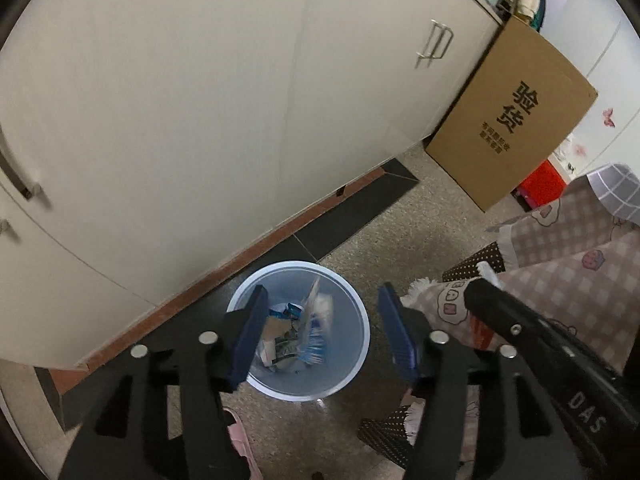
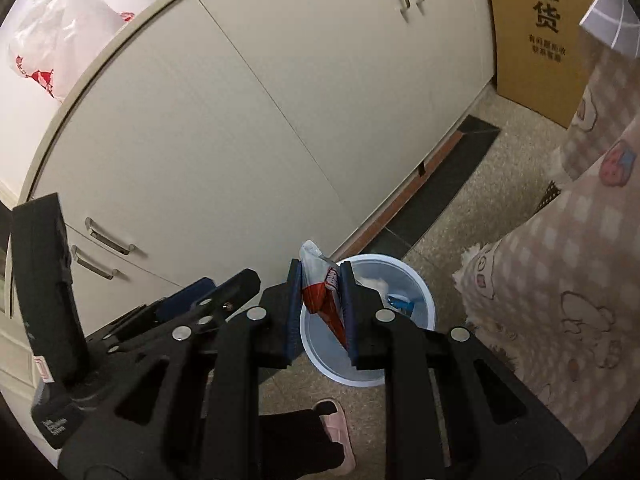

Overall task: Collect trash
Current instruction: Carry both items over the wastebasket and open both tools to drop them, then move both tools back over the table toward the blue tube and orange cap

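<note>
Right gripper [image 2: 320,304]: jaws nearly closed, clamping red-white wrapper [image 2: 325,300], poised above bin; release pending.
Left gripper [image 1: 320,336]: jaws wide apart, nothing held, over bin mouth.
Pale blue bin [image 1: 352,360]: on floor beside cabinet, contains several wrappers [image 1: 304,332]; collection partly done.
Cream cabinet [image 1: 200,100].
Cardboard box [image 1: 512,120]: leaning at far end.

Speckled floor [image 1: 420,216] under trash bin [image 1: 352,376], cardboard box [image 1: 516,120], slipper [image 2: 340,432].
</note>
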The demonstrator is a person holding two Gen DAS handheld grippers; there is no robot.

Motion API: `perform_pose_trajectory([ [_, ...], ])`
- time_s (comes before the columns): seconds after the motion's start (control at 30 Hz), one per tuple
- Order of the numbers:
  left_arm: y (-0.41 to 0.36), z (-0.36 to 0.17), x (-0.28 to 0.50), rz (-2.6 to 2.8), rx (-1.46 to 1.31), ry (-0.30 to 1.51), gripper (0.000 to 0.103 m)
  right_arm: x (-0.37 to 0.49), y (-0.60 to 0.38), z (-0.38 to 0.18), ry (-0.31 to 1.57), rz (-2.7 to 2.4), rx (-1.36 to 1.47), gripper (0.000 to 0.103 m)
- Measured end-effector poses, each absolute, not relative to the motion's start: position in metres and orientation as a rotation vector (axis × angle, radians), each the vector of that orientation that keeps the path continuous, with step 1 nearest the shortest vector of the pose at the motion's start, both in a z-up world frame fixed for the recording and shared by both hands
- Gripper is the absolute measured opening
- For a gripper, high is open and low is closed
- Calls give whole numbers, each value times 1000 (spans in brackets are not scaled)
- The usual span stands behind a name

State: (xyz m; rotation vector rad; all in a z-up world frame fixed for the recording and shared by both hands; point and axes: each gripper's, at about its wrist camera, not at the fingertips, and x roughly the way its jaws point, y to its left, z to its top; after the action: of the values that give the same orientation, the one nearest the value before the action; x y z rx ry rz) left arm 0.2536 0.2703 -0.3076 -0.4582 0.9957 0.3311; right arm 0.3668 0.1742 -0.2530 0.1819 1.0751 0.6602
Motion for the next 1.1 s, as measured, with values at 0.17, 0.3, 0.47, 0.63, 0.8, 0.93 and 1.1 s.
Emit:
perform_pose_trajectory([
  [0.17, 279, -314, 244, 366, -474, 1018, 61, 360, 187, -259, 1094, 678, 186, 19],
  [0.3, 288, -315, 237, 391, -500, 1020, 62, 358, 194, -256, 1087, 692, 179, 19],
  [0.47, 300, -312, 230, 433, -529, 1006, 64, 354, 205, -250, 1070, 714, 170, 19],
  [0.63, 309, -305, 222, 470, -552, 992, 67, 354, 210, -246, 1066, 723, 168, 22],
  [0.8, 313, -299, 214, 480, -574, 986, 67, 348, 210, -240, 1036, 707, 140, 54],
  [0.93, 310, -290, 210, 480, -575, 975, 67, 342, 204, -229, 1011, 692, 106, 54],
  [1.1, 296, -265, 207, 473, -556, 935, 67, 336, 188, -203, 959, 657, 93, 54],
])
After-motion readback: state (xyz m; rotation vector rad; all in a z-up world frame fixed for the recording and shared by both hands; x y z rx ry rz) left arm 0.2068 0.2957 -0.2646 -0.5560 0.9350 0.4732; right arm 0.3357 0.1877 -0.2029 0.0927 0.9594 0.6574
